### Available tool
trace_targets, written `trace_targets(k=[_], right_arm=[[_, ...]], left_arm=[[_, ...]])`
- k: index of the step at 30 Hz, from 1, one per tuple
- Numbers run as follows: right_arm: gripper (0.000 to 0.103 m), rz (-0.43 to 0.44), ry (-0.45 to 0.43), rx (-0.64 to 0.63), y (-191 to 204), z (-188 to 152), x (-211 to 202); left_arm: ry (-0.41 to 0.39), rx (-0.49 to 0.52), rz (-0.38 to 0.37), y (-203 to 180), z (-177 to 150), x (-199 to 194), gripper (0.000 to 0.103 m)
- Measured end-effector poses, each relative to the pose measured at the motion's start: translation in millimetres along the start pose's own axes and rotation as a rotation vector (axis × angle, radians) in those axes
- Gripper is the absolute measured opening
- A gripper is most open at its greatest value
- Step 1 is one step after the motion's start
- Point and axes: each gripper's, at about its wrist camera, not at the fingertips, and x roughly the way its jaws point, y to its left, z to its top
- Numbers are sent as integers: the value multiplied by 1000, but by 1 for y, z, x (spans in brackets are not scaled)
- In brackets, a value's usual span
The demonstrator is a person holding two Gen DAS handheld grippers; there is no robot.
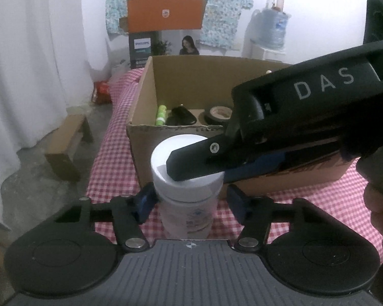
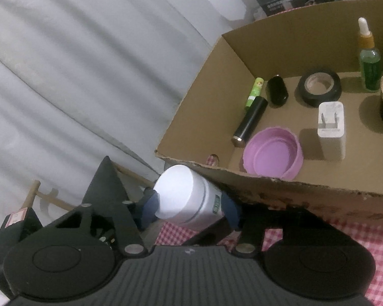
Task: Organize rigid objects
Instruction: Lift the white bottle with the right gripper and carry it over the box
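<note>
Red-checked surface (image 1: pixel 109 168), cardboard box (image 1: pixel 140 107) beyond. White-lidded jar (image 1: pixel 186 168) upright at box's near wall; left gripper (image 1: pixel 189 201) clamps body, right gripper (image 2: pixel 191 210) clamps lid, axis vertical.

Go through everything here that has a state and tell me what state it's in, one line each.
White-lidded jar: upright on the cloth, lid on, gripped.
Left gripper: jaws closed on the jar body.
Right gripper: jaws closed on the jar's lid.
Cardboard box: open-topped.
Dropper bottle: upright, capped.
Pink lid: lying hollow side up.
</note>
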Motion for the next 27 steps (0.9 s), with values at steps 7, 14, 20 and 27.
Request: trace_targets(k=[7, 14, 20, 27], right_arm=[[56, -46, -28, -5, -1, -8, -25], [56, -119, -69, 18, -13, -21, -65], [56, -140, -92, 63, -30, -30, -88], [58, -116, -99, 85, -44, -32, -89]], left_arm=[[1, 5, -66, -18, 1, -5, 54], [4, 54, -151, -51, 4, -6, 54], [28, 102, -192, -70, 4, 2, 54], [34, 134, -161, -77, 3, 10, 55]])
